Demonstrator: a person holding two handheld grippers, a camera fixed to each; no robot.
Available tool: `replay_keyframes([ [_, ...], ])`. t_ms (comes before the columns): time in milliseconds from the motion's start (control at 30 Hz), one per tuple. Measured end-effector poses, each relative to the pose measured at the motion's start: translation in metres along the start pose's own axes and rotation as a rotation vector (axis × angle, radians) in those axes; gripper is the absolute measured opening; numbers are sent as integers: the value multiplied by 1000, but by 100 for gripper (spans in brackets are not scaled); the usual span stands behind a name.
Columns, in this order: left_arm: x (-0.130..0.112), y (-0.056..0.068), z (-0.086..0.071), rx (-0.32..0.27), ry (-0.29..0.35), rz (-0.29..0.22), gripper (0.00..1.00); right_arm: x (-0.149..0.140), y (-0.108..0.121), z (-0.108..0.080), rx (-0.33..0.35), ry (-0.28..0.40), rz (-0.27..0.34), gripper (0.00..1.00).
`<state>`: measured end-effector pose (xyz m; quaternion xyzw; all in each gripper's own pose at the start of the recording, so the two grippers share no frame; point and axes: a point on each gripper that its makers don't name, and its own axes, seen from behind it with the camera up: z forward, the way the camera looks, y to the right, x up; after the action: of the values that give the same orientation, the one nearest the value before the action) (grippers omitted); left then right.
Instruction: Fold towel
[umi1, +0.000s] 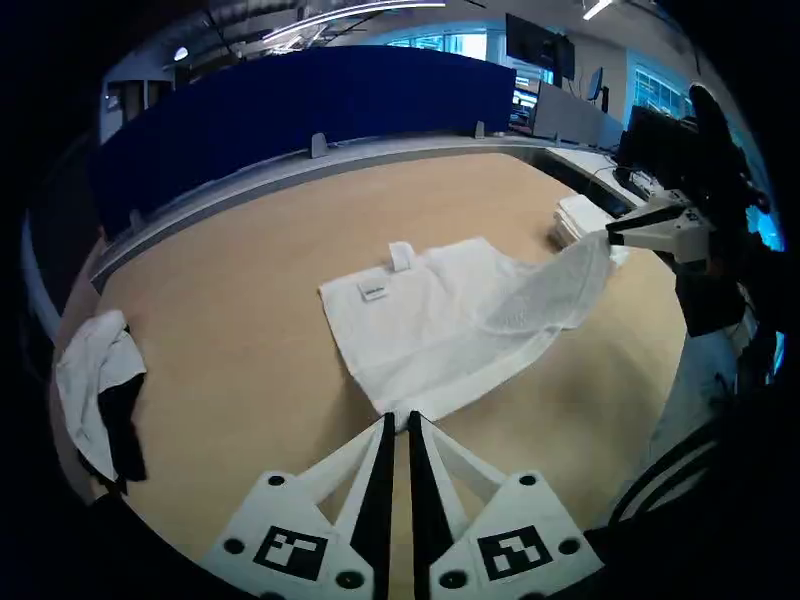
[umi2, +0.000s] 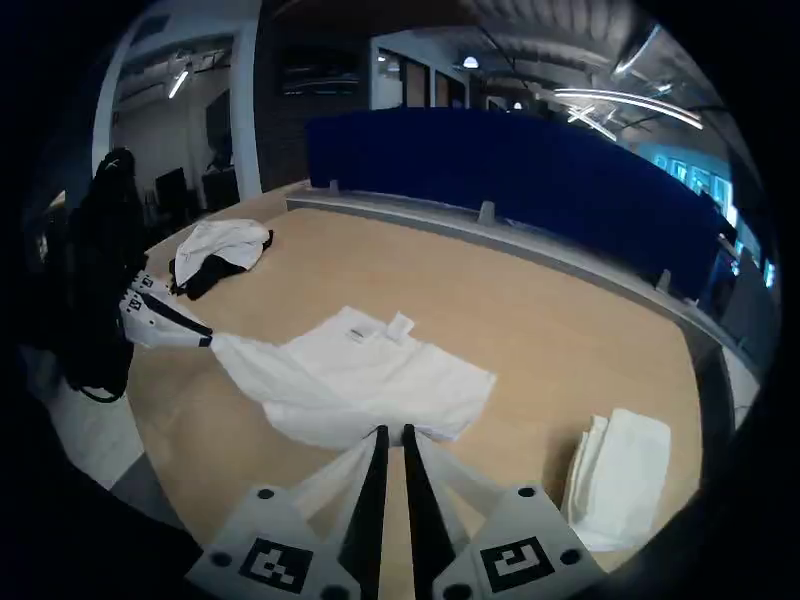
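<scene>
Towel (umi1: 440, 320) lies white and mostly flat mid-counter (umi1: 250, 330), with both tongs on it. Left tongs (umi1: 398, 420) are narrow, pinching the near corner right at their tips. Right tongs (umi2: 388, 432) are narrow too, clamped on the edge just ahead of them, and in the left gripper view that corner is lifted clear of the surface. Folded white stack (umi2: 625, 470) sits well apart; crumpled cloth (umi2: 220, 250) lies far back.
</scene>
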<state>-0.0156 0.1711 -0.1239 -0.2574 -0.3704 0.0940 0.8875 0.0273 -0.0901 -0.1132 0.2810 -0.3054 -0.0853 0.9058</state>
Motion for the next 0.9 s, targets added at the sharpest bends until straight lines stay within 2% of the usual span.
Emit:
replay_keyframes([
  [200, 19, -3, -8, 0, 20, -11, 10, 1, 0, -1, -1, 2, 6, 11],
  [467, 24, 0, -7, -9, 22, -36, 10, -1, 2, 0, -5, 0, 15, 11],
  [667, 27, -6, 1, -1, 21, -66, 10, -1, 8, 5, -9, -2, 26, 11],
  [900, 35, -18, 16, 5, 17, -128, 10, 3, 22, 19, -16, -7, 28, 11],
])
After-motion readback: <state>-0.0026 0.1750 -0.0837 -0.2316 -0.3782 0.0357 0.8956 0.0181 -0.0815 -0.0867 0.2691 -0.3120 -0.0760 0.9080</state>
